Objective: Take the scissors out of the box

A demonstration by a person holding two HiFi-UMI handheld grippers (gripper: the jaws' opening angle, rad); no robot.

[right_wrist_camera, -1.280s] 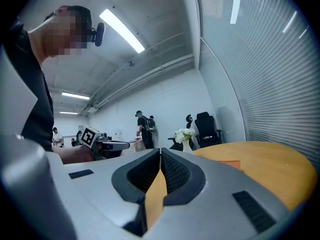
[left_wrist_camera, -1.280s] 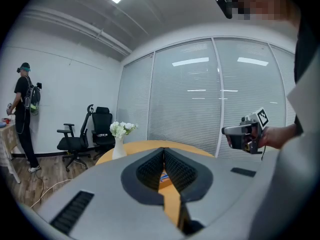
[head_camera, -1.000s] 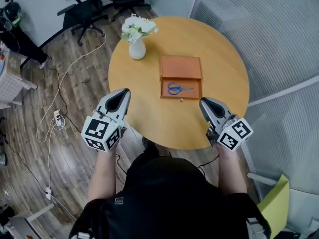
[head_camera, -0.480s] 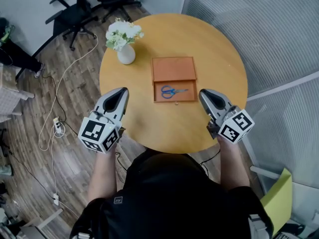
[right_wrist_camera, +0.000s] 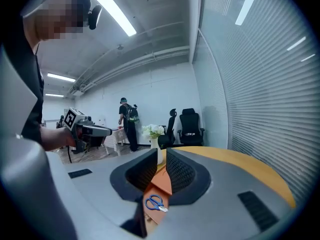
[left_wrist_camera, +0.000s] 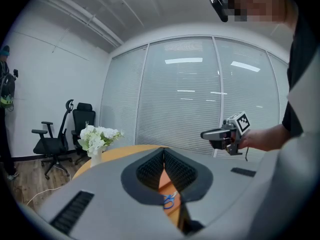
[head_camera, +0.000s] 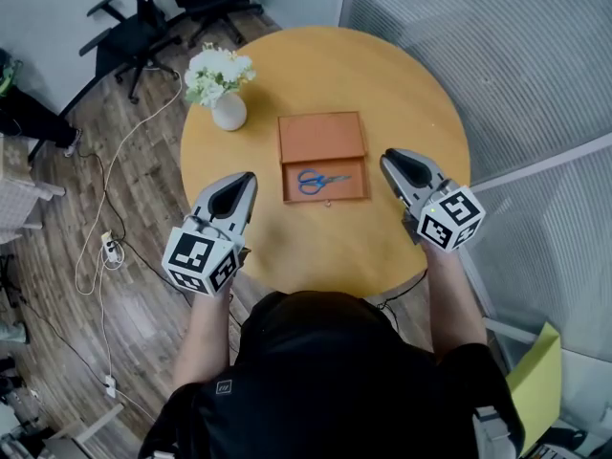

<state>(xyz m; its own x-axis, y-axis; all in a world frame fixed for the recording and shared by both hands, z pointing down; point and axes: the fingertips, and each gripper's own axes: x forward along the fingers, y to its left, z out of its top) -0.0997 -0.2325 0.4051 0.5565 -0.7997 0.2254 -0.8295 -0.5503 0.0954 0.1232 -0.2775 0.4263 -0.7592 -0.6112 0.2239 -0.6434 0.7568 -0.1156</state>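
Head view: an open box (head_camera: pixel 322 134) lies on the round counter (head_camera: pixel 325 247), and blue scissors (head_camera: pixel 320 181) lie in its nearer half. The left tool (head_camera: pixel 244 182) and the right tool (head_camera: pixel 390 161) hang on either side, apart from the box. Left gripper view: the jaws are together, empty. Right gripper view: the jaws are closed on nothing, and the scissors lie beyond them.

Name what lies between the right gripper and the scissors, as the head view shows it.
Only the right wall of the box and a narrow strip of bare table separate the right gripper from the scissors; the head view shows this.
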